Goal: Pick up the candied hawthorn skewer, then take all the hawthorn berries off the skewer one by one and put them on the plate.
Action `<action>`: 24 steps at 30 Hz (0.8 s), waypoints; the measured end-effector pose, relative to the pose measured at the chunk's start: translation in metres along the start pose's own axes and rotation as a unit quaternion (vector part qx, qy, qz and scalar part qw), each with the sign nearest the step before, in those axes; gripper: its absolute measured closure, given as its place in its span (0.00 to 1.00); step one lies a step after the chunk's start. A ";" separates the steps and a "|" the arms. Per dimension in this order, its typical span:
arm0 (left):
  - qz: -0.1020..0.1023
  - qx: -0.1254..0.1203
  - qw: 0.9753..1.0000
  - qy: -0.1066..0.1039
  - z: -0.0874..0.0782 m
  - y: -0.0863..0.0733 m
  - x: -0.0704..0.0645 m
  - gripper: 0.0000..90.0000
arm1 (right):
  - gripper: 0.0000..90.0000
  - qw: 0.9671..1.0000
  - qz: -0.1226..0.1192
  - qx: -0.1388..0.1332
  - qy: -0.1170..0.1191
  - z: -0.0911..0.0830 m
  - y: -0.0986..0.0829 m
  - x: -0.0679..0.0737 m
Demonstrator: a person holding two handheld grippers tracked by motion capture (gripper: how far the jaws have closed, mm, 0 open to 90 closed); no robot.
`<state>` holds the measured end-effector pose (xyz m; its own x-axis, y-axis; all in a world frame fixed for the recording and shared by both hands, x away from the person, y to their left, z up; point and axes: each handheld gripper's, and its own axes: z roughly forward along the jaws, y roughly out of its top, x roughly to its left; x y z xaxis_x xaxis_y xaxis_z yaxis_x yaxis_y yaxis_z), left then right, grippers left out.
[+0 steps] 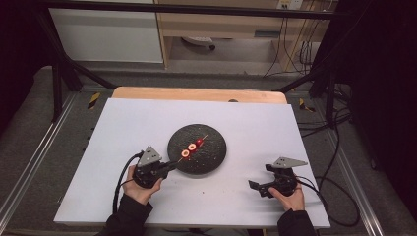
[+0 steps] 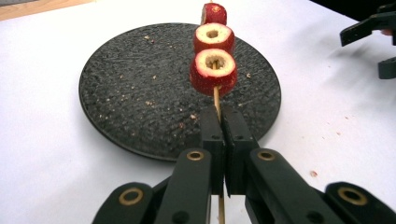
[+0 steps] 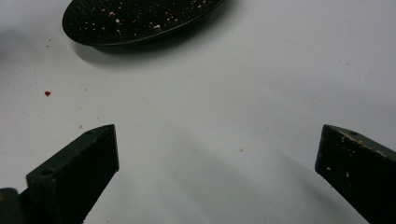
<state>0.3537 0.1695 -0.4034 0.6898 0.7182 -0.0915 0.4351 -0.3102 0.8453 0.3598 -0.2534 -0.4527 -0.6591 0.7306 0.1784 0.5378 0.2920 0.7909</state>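
Observation:
A thin wooden skewer [image 2: 216, 95] carries three red fruit pieces with pale hollow centres [image 2: 213, 71], and it hangs over a round black speckled plate [image 1: 209, 156]. My left gripper [image 2: 220, 116] is shut on the skewer's near end, at the plate's left rim [image 1: 169, 166]. In the high view the fruit pieces [image 1: 192, 146] sit above the plate's middle. My right gripper [image 1: 257, 181] rests on the white board to the right of the plate, jaws wide open with nothing between them [image 3: 217, 158]. The plate's edge [image 3: 140, 21] lies ahead of it.
The white board [image 1: 147, 123] covers most of the table, and a wooden strip [image 1: 196, 93] shows at its far edge. Small crumbs and a red speck [image 3: 47, 93] dot the board near the plate. Cables [image 1: 339, 196] trail off the right side.

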 end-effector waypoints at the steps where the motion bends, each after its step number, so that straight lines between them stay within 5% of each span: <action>1: 0.001 -0.001 1.000 -0.001 -0.002 -0.002 0.000 0.98 | 0.01 1.000 0.001 -0.001 0.001 0.001 0.001 0.001; 24: 0.000 -0.031 0.999 -0.005 -0.034 -0.027 0.008 0.98 | 0.01 0.999 -0.018 -0.019 0.035 0.022 0.029 0.036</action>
<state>0.3279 0.2046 -0.4095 0.6959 0.7116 -0.0961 0.3979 -0.2708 0.8766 0.3632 -0.2050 -0.4367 -0.7127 0.6755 0.1891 0.4937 0.2915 0.8193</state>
